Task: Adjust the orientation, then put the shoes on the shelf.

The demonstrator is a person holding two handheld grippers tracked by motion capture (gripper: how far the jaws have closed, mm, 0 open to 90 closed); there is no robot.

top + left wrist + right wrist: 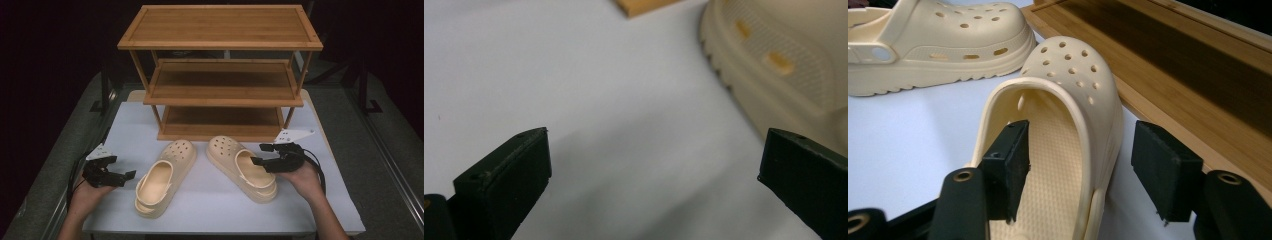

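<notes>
with right gripper open astride the side wall of the right clog before the wooden rack, left gripper open beside the left clog, risk of soft wall slipping if pinched shallow.

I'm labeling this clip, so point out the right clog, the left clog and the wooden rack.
right clog (227,149), high view, perforated toe.
left clog (176,152), high view, perforated toe.
wooden rack (220,46), high view, top shelf's front edge.

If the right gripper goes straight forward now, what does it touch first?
Probably the right clog: the right gripper is open with its jaws astride the clog's side wall, one inside, one outside. Beyond lies the shelf rack's bottom board.
</notes>
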